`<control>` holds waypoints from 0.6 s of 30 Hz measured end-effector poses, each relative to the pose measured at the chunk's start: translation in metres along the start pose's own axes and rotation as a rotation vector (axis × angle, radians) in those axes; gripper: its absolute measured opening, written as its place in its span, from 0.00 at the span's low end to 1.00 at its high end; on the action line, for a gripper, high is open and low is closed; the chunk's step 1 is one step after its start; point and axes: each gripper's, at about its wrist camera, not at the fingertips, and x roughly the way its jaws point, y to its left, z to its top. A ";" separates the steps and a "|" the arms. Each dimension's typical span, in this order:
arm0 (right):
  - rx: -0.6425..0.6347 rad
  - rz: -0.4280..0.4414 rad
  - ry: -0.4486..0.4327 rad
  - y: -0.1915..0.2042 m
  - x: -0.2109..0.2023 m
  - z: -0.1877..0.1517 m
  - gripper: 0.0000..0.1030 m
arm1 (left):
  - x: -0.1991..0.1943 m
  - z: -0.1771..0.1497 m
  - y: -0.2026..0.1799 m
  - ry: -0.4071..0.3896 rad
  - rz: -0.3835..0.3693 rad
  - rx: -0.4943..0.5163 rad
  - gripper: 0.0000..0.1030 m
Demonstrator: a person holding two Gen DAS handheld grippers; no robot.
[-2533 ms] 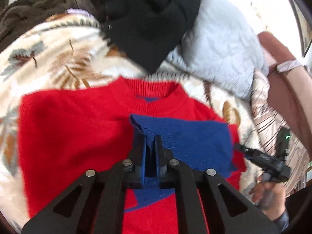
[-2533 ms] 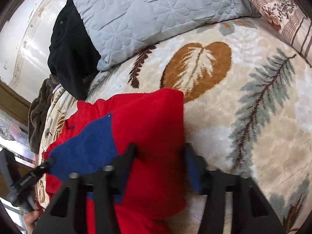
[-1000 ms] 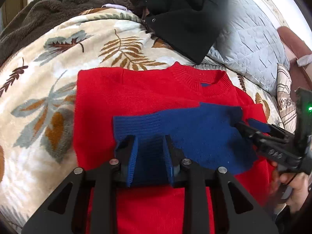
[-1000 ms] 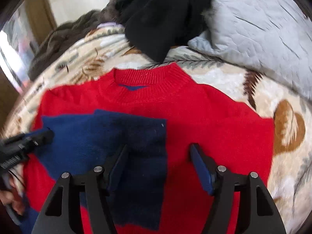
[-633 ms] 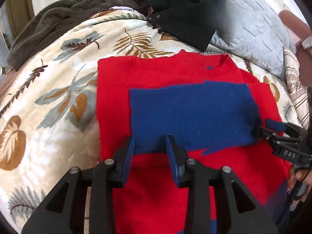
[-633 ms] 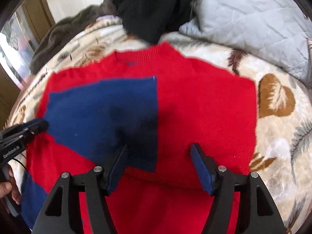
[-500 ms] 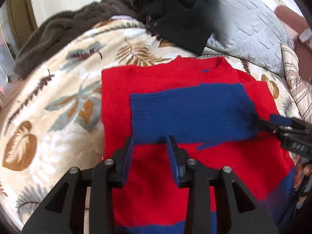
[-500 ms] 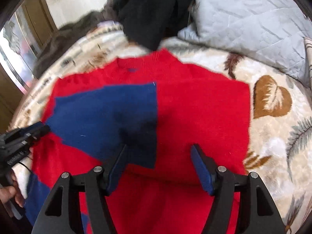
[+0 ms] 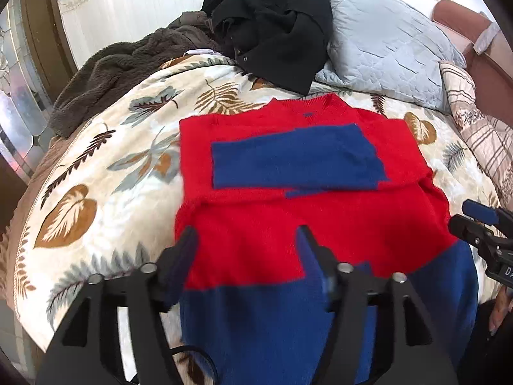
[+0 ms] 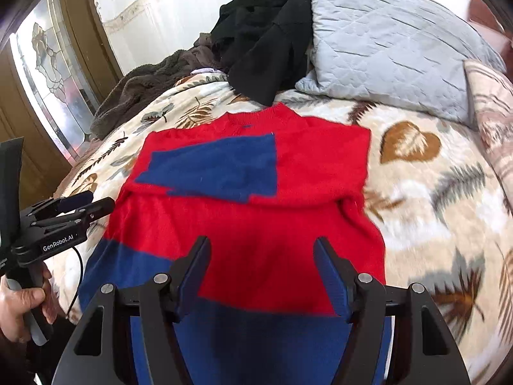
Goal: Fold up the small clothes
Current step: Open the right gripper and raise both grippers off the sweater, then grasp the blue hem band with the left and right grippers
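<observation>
I'm looking at a bed under a cream leaf-print blanket. The red and blue sweater lies flat on it, blue sleeves crossed over the chest, hem towards me. Behind the collar sits a heap of black clothing, touching a grey quilted pillow. A brown fleece throw is bunched at the far left edge.

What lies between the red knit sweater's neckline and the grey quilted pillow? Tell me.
A crumpled black garment overlaps the leaf-print blanket there, its lower tip almost at the red knit sweater collar, beside the grey quilted pillow; right wrist view.
</observation>
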 end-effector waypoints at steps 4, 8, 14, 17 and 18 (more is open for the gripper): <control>0.052 0.002 0.015 -0.005 -0.014 -0.027 0.66 | -0.009 -0.017 -0.004 0.021 -0.007 0.002 0.65; 0.079 0.000 0.035 -0.009 -0.022 -0.049 0.66 | -0.015 -0.036 -0.006 0.045 -0.021 -0.008 0.65; 0.117 -0.014 0.043 -0.009 -0.034 -0.075 0.66 | -0.021 -0.062 -0.006 0.081 -0.050 -0.027 0.65; 0.119 -0.013 0.054 -0.007 -0.040 -0.085 0.66 | -0.028 -0.073 -0.003 0.093 -0.072 -0.047 0.65; 0.117 -0.013 0.060 -0.006 -0.041 -0.088 0.66 | -0.030 -0.076 -0.002 0.095 -0.073 -0.050 0.65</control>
